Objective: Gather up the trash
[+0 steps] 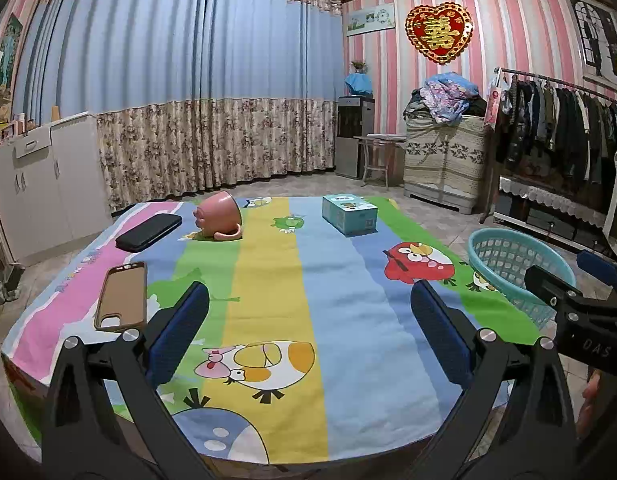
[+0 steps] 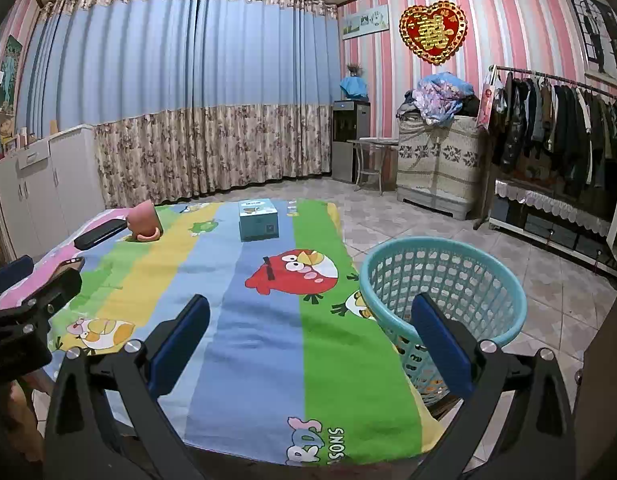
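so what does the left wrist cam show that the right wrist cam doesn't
Only the left wrist view shows the brown phone case whole, lying flat near the left gripper, which is open and empty; in the right view it is mostly hidden.

Only the right wrist view shows the whole rim of the teal basket beside the table, and the open, empty right gripper from its own camera.

Both show the cartoon tablecloth, the tipped pink mug, the black case and the light blue box.

Occlusions and cut-offs
The basket's (image 1: 508,264) near side was hidden behind the right gripper (image 1: 580,308); box (image 2: 258,218) print was illegible.
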`<state>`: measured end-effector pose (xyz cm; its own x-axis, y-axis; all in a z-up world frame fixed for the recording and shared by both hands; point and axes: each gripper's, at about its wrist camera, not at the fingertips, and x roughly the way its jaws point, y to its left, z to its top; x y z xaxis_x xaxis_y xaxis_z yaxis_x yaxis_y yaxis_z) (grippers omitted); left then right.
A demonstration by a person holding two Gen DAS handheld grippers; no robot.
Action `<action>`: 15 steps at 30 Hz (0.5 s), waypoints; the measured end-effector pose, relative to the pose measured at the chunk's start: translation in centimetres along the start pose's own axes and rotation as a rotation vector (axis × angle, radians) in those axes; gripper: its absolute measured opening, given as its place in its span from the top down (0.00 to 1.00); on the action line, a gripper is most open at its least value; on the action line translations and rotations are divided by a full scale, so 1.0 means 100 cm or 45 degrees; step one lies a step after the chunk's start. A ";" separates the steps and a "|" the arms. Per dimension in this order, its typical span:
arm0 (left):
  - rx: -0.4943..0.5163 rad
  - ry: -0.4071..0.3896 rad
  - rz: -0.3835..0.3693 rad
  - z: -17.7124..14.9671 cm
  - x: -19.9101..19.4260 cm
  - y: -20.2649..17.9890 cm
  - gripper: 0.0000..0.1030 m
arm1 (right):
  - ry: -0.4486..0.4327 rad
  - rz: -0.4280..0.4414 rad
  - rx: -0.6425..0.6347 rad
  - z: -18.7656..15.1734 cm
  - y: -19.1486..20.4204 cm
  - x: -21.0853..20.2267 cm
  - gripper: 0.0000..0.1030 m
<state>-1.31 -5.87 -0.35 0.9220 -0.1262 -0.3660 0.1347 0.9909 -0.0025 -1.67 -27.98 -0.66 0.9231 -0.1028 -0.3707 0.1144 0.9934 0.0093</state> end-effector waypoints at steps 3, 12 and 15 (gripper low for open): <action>-0.001 -0.006 -0.005 0.000 -0.001 0.000 0.05 | -0.014 0.007 -0.003 0.000 0.002 -0.001 0.04; 0.011 -0.038 -0.013 0.003 -0.006 -0.004 0.05 | -0.035 0.011 -0.015 0.000 0.006 -0.004 0.04; 0.019 -0.042 -0.008 0.004 -0.007 -0.006 0.05 | -0.045 0.014 -0.030 0.001 0.008 -0.006 0.04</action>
<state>-1.88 -6.39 0.27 0.9325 -0.1340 -0.3353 0.1456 0.9893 0.0095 -2.14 -27.12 -0.36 0.9367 -0.0934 -0.3375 0.0960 0.9953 -0.0092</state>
